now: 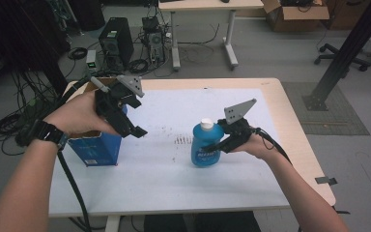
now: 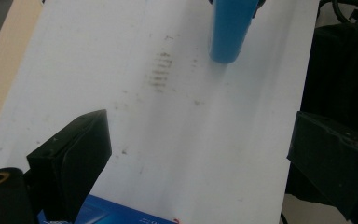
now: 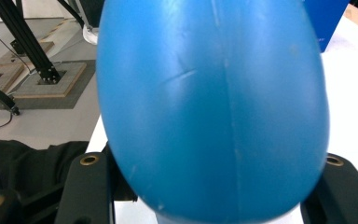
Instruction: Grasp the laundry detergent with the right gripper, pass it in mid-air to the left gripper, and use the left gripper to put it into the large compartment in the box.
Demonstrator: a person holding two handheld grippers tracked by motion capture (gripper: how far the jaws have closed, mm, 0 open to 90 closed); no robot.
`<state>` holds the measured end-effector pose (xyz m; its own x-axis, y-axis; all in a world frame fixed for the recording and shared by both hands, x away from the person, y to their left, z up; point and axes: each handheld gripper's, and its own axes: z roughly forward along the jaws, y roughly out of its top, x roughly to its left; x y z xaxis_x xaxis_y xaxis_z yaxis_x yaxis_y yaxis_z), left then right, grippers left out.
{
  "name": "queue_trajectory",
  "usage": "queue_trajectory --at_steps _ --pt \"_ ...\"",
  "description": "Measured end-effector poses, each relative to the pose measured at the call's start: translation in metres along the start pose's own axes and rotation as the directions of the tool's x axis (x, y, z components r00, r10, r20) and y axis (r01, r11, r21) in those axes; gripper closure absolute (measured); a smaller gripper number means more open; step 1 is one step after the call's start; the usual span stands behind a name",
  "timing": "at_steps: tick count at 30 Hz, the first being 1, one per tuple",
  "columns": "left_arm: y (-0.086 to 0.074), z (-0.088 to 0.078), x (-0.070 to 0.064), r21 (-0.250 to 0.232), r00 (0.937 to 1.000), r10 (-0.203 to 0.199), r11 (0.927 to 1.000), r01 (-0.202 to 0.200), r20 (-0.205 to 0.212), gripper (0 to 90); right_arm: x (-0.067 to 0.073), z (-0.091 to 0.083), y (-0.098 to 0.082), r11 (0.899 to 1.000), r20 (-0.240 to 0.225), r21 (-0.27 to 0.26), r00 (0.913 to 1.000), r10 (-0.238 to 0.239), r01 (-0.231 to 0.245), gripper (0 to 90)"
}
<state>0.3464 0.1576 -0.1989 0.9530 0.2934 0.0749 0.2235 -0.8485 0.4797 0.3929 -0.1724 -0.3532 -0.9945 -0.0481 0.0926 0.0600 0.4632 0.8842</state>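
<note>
Jaws of the right gripper (image 1: 218,145) clamp the sides of a translucent blue plastic bottle with a white cap (image 1: 206,144), upright mid-counter. The left gripper (image 1: 136,130), jaws spread and empty, hangs over the white counter (image 1: 174,179) beside an open blue cardboard box (image 1: 96,147).
</note>
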Motion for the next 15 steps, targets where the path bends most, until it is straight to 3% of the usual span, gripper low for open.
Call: queue_trajectory --at_steps 15 --pt "0.027 -0.015 -0.008 0.014 0.9977 0.059 0.9982 -0.059 -0.033 3.7 0.007 0.002 0.065 0.998 -0.008 0.035 0.9987 -0.05 0.05 41.3"
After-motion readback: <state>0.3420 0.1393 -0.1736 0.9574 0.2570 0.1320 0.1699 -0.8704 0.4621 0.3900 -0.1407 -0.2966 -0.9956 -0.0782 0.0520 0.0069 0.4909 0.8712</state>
